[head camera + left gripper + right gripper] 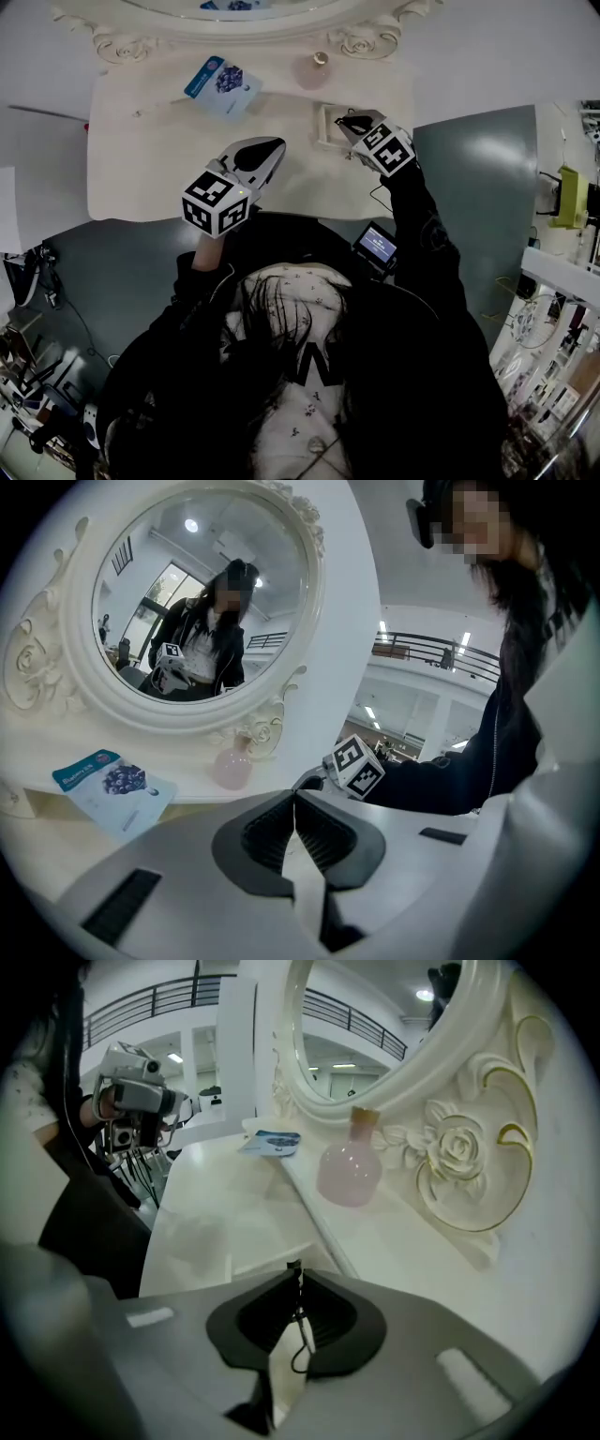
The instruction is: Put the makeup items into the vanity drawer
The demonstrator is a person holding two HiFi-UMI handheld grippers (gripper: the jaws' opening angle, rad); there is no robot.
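My right gripper (349, 120) (296, 1274) is shut on a thin black pin (299, 1324) that sticks up between its pads, and it hangs over the open drawer recess (324, 128) (246, 1252) in the white vanity top. My left gripper (272, 146) (294, 799) is shut with nothing in it, above the table's front middle. A blue-and-white sachet (222, 84) (112, 789) (272, 1142) lies flat near the mirror base. A round pink bottle (314, 71) (231, 769) (350, 1171) stands upright by the mirror's carved foot.
The oval mirror (192, 602) in its ornate white frame (459, 1162) rises along the back of the vanity (141, 178). The person's dark sleeves and body crowd the table's front edge. A small lit screen (377, 245) hangs at the person's chest.
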